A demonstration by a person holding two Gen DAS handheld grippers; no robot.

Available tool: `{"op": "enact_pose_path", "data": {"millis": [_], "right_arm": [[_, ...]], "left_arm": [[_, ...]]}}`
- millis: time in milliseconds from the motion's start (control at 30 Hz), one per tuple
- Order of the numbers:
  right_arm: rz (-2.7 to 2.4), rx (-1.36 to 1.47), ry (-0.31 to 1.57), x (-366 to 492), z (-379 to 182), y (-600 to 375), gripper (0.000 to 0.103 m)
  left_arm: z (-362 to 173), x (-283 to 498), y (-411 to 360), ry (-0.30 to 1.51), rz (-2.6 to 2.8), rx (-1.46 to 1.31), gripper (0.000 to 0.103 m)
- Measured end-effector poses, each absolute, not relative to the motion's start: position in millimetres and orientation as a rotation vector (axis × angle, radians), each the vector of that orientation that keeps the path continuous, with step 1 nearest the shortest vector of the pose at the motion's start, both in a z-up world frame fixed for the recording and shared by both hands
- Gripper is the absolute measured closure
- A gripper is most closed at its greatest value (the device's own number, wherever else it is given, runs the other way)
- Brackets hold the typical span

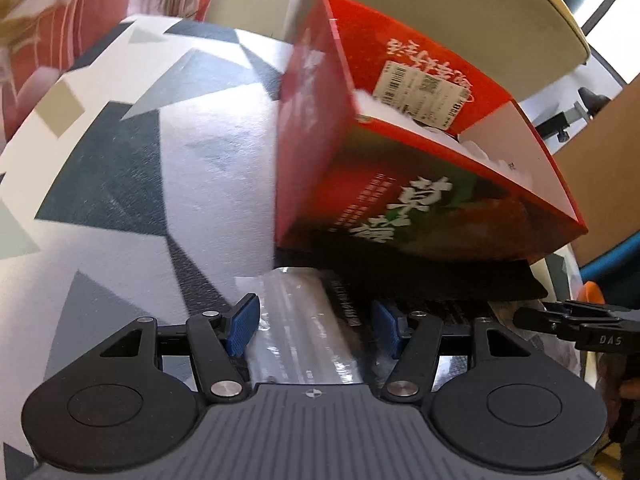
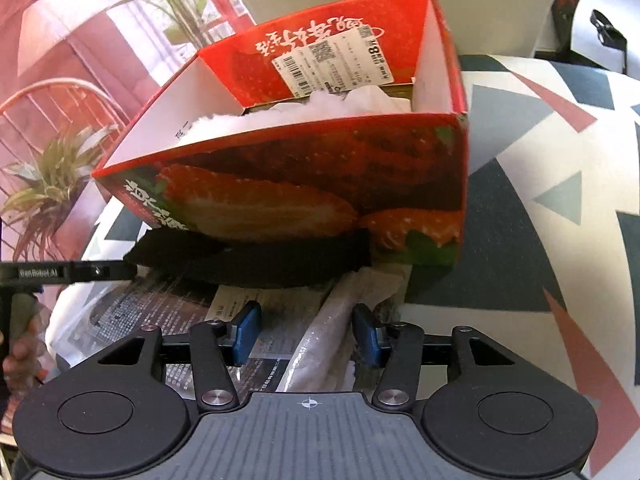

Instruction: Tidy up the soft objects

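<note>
Underneath everything, patterned cloth, soft and bulging, so no firm footing. On it, tilted, the red box, mouth up and canted toward the right-wrist camera, long side running across that view, near edge propped on a black flat piece; could well rock or slide off that prop if nudged from the front, spilling the white stuffing already inside. Just before the box, partly tucked under the black piece, the clear plastic packet with printed paper in it: long axis seemingly running away from the left-wrist camera toward the box, far end hidden; in the right view one rolled fold slanting up and rightward to the box's near corner. Slippery film, so likely to slide from the pads or crumple against the box wall instead of clearing the rim. Left gripper about half spread, packet filling the gap; right gripper a little narrower, fold against one pad. Impossible to tell whether either truly clamps it.
</note>
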State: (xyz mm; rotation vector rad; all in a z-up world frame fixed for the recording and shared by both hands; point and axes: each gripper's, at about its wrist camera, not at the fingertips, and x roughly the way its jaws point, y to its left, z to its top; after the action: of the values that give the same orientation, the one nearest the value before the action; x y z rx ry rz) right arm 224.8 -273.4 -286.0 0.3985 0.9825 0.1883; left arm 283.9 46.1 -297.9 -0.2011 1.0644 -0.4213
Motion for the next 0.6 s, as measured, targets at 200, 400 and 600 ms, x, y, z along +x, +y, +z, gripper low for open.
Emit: {"op": "enact_pose_path", "data": {"millis": [200,400,600], "right_arm": [[0.202,0.4,0.997,229,-289,-276,0.057],[0.186,0.421,0.995,232,-292,-276,0.057],[0.187,0.42,0.972,223,-285,-273,0.064]], "left_arm": [[-303,288,52,1.116,-0.451,-0.33,0.04],[-301,286,38,1.111,-0.454,-0.294,0.043],[-284,275,42,1.065,-0.486,-0.244,0.05]]}}
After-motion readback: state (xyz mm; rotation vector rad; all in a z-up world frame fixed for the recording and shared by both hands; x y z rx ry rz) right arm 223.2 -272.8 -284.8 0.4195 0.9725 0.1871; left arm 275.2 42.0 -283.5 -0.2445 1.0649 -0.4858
